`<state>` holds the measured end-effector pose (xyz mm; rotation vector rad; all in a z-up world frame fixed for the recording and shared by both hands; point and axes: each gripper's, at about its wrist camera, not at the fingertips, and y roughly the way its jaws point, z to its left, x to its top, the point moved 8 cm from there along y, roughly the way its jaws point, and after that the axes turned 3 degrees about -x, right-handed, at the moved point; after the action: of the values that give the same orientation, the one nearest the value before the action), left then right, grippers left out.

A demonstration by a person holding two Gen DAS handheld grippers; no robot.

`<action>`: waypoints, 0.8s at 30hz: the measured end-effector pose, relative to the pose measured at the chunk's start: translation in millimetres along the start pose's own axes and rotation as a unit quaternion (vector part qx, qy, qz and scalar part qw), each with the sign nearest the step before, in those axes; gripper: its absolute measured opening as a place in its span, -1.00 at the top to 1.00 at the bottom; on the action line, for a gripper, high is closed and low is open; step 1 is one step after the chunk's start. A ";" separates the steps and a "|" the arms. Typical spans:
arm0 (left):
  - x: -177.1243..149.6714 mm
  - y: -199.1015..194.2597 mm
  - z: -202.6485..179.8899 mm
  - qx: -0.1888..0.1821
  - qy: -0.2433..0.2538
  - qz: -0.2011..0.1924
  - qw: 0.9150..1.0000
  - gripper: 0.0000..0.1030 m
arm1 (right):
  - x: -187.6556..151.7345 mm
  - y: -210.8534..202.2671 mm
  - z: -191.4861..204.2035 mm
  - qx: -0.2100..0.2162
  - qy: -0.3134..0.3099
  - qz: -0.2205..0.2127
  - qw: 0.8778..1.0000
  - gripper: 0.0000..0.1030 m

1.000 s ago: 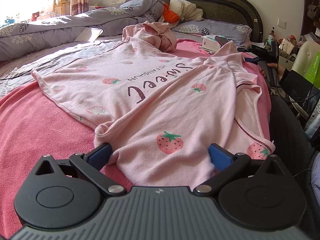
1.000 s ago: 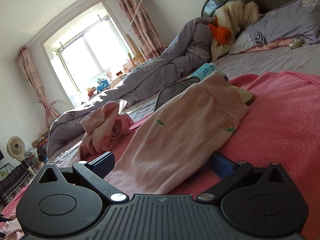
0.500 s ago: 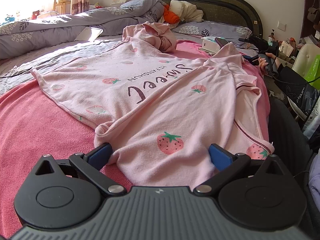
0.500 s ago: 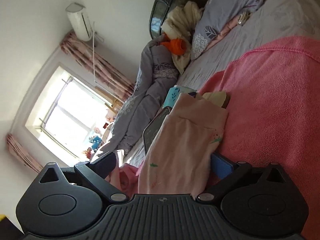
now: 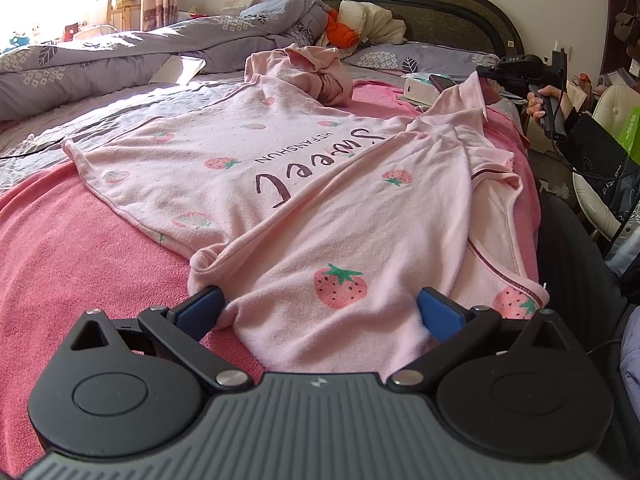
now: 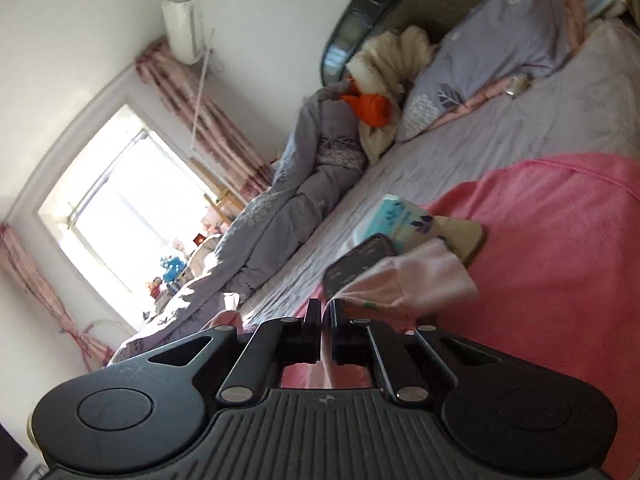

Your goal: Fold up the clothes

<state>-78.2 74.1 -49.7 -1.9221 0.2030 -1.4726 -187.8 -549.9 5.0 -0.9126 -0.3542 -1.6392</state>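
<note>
Straddling the near sleeve of the pink strawberry T-shirt (image 5: pixel 320 200), the left gripper (image 5: pixel 320 312) has its blue pads spread wide, one at each side of the cloth, with nothing pinched between them. The shirt lies spread face up on the pink blanket (image 5: pixel 80 248) that covers the bed, its dark lettering across the middle and its hem toward the far left. At the far right of the shirt the other sleeve is lifted off the blanket, and there the right gripper (image 6: pixel 325 320) has its fingers drawn narrow, clamped on the pink sleeve cloth, which fans out just beyond the tips in the tilted right wrist view. Just past that raised sleeve lie a dark phone (image 6: pixel 356 264) and a pale patterned tissue pack (image 6: pixel 404 220), close together on the blanket's far edge. Beyond the shirt's middle sits a bunched pink garment (image 5: pixel 320 72). Farther off are a grey patterned duvet (image 5: pixel 100 68) on the left, a grey pillow (image 5: pixel 412 58) on the right, an orange item (image 5: pixel 340 34) between them, and the dark headboard (image 5: pixel 440 12) against the wall.
</note>
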 end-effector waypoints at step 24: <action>0.2 -0.1 -1.0 0.002 0.004 -0.001 1.000 -1.00 | -77.5 -57.2 2.8 0.006 0.115 -0.001 0.993 -0.49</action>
<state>-79.1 73.7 -49.4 -1.9131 0.2016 -1.4813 -237.8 -478.1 -35.4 -0.7049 -0.2048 -1.7209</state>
